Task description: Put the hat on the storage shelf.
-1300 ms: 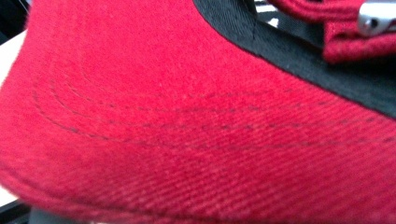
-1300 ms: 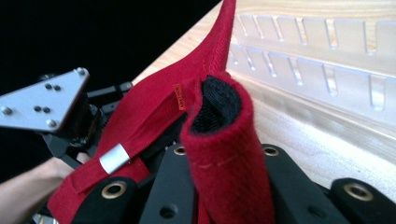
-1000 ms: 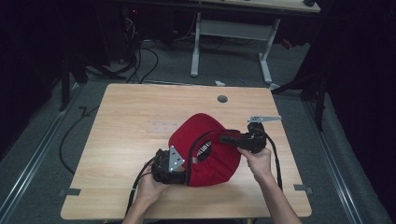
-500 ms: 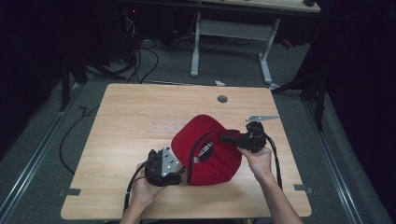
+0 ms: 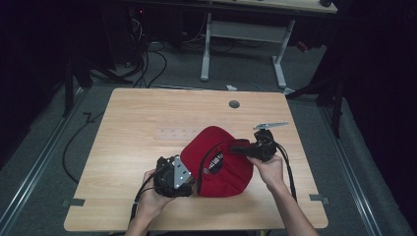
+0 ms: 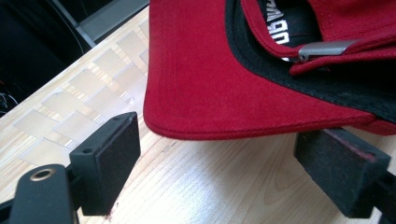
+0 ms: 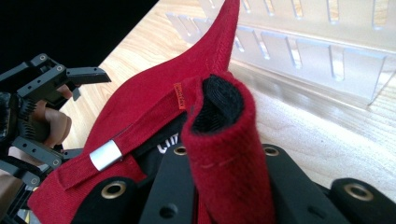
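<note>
A red cap lies on the wooden table with its black-lined inside and white lettering turned up. My right gripper is shut on a fold of the cap's back rim, red cloth over the black sweatband. A silver buckle sits on the strap. My left gripper is at the cap's left side. Its jaws have just been opening. In the left gripper view the pads stand wide apart on either side of the cap's brim, not pressing it.
A clear slotted plastic rack lies flat on the table beyond the cap, close behind it in the right gripper view. A round cable hole is near the far edge. Another desk's legs and cables stand behind.
The left gripper has let go of the cap's brim and drawn back slightly. The cap has settled lower, with its inside more exposed. The right gripper keeps its hold.
</note>
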